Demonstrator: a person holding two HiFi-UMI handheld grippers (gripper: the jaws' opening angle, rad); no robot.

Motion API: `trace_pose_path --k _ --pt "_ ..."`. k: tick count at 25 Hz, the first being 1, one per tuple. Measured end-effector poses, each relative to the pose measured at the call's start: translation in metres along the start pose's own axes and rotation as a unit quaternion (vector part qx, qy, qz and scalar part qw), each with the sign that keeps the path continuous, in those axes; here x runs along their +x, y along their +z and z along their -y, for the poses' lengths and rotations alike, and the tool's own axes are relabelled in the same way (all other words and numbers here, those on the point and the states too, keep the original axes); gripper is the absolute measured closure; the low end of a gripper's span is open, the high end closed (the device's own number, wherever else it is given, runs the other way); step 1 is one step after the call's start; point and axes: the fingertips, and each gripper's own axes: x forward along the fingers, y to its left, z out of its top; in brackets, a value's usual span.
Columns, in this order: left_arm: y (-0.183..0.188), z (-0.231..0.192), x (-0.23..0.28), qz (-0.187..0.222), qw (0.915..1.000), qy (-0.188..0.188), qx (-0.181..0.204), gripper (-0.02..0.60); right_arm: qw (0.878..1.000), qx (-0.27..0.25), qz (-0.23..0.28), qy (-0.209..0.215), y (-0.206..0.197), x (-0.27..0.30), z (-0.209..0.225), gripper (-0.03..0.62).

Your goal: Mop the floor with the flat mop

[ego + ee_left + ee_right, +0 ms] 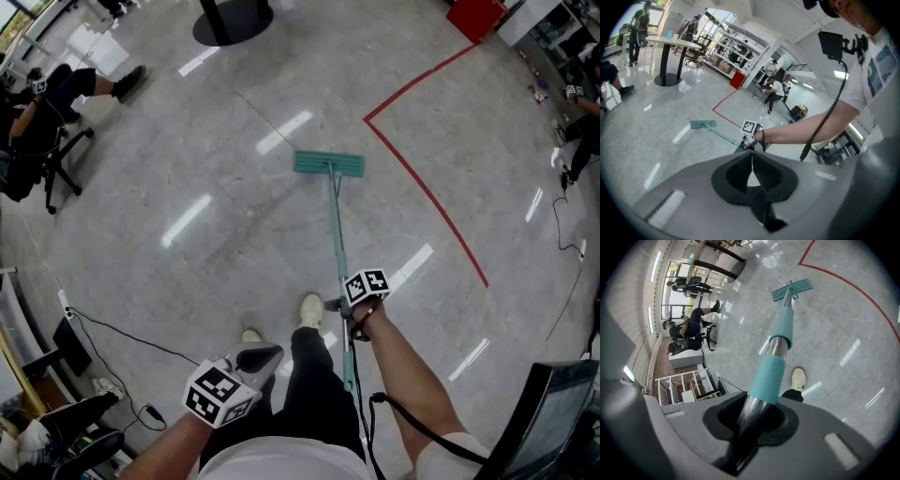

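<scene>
**Your right gripper point(351, 312) is clamped on the flat mop's handle point(336, 234); the mop head point(329, 164) lies flat on the floor point(141, 169) ahead.**

In the head view the handle runs almost straight up the frame, from your right gripper at lower centre to the teal mop head at upper centre, left of the red floor line point(427, 187). The mop head sits crosswise to the handle. Your left gripper point(260, 358), jaws together and empty, hangs at lower left, apart from the handle.
</scene>
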Motion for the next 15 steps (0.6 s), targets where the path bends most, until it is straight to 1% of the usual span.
trace_pose_path --k 5,9,15 --pt "0.010 -0.001 0.009 0.006 0.9999 0.008 -0.013 0.574 1.000 0.005 0.010 0.011 0.038 -0.011 -0.002 0.525" --pt "0.028 0.000 0.031 0.008 0.9995 0.017 -0.027 0.574 1.000 0.002 0.010 0.012 0.078 -0.031 0.014 0.525" --pt "0.021 -0.007 0.015 0.018 0.9985 0.027 -0.044 0.574 1.000 -0.006 0.005 -0.010 0.106 -0.034 0.008 0.528"
